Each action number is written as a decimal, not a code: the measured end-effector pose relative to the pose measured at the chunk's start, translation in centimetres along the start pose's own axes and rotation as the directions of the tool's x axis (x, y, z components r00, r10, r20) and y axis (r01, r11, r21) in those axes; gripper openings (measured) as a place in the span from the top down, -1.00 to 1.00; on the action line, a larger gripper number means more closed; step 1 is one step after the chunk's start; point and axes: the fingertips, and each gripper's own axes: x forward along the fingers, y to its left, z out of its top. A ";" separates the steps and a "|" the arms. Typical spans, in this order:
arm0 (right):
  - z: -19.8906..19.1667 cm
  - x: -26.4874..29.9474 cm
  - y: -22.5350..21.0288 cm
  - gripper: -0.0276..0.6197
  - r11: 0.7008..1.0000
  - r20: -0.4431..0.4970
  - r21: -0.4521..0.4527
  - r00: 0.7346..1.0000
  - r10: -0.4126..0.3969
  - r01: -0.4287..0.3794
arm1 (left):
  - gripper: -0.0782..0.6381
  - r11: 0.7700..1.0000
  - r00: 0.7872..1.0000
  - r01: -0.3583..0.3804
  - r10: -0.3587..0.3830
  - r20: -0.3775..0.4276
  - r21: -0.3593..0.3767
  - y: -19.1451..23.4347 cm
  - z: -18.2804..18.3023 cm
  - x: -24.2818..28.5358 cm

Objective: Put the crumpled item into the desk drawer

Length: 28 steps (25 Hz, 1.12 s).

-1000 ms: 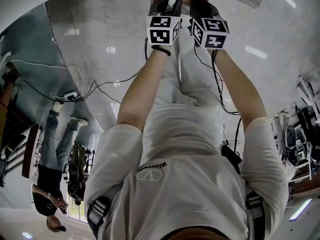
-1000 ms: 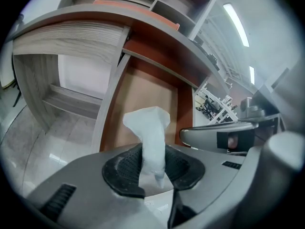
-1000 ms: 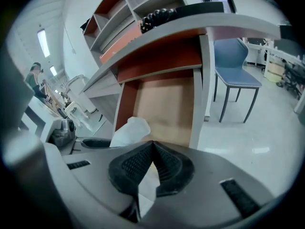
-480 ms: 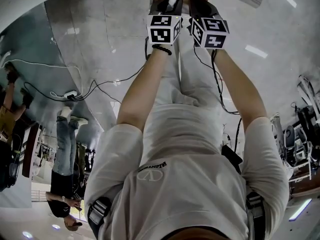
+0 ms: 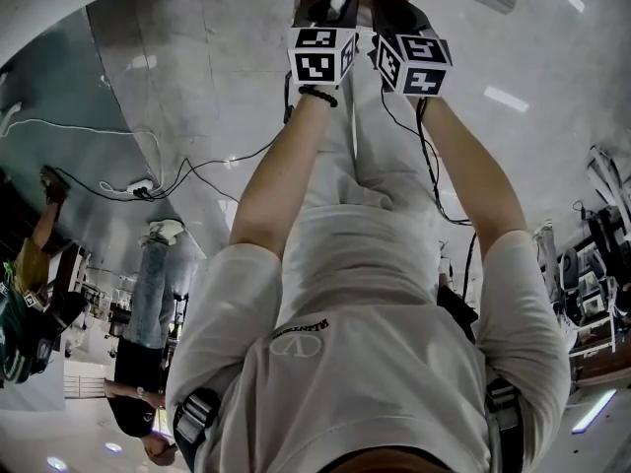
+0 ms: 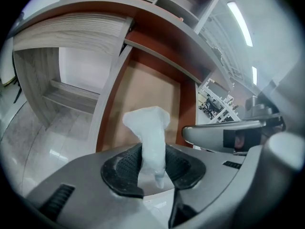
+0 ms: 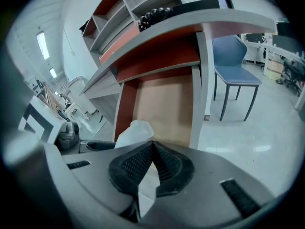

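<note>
Jaws of left tool have just been opening, crumpled tissue between them.

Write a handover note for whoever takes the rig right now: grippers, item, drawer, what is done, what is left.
Left gripper: pads on the crumpled item, which stands upright between them; jaws have just been opening.
Right gripper: shut, nothing between its tips, close beside the left.
Drawer: open, with the item held over it.
Done: item brought to the drawer.
Left: finish the release and check that it lands inside.
</note>
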 end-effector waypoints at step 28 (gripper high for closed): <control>0.2 -0.1 -0.3 0.92 1.000 0.003 0.020 1.000 -0.007 0.007 | 0.39 1.000 1.000 0.004 -0.003 -0.031 0.019 -0.2 0.0 0.6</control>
